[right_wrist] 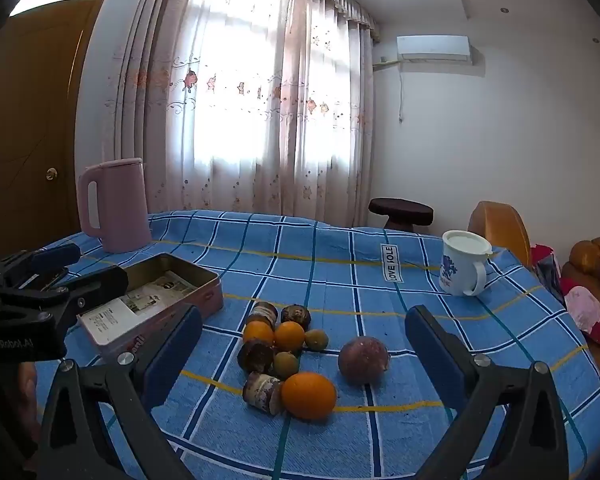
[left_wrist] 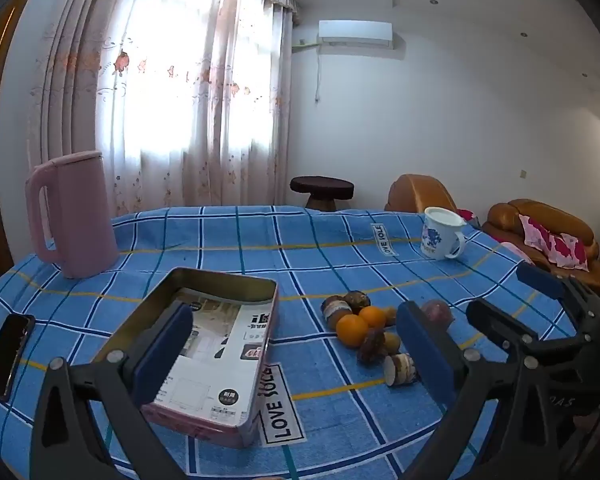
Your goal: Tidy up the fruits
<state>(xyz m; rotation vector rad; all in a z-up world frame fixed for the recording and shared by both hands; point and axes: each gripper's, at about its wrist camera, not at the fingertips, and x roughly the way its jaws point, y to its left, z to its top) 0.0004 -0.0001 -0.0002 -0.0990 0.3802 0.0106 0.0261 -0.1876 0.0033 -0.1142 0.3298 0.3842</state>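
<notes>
On the blue checked tablecloth [right_wrist: 340, 264], just right of the open pink tin [right_wrist: 168, 292], lies the pile of fruit I am to sort. I count three oranges: the biggest orange [right_wrist: 309, 395] nearest me and two smaller oranges [right_wrist: 289, 335] side by side farther back. Beside them are two small greenish fruits [right_wrist: 286, 363], one dark purple round fruit [right_wrist: 363, 359] a little apart to the right of the pile, and four brown cut stubs [right_wrist: 263, 392], which I cannot identify. The tin holds only a printed paper sheet [left_wrist: 216, 344].

My left gripper [left_wrist: 296, 356] hangs above the tin's near right corner, jaws spread wide and holding nothing. My right gripper [right_wrist: 304, 356] hovers over the pile, also fully spread and empty, with the fruit seen between its fingers.

Beyond the tin stands one pink kettle [right_wrist: 114, 204]; far right of it, one white mug [right_wrist: 462, 264]. Left of the tin lies one black phone [left_wrist: 8, 354].
</notes>
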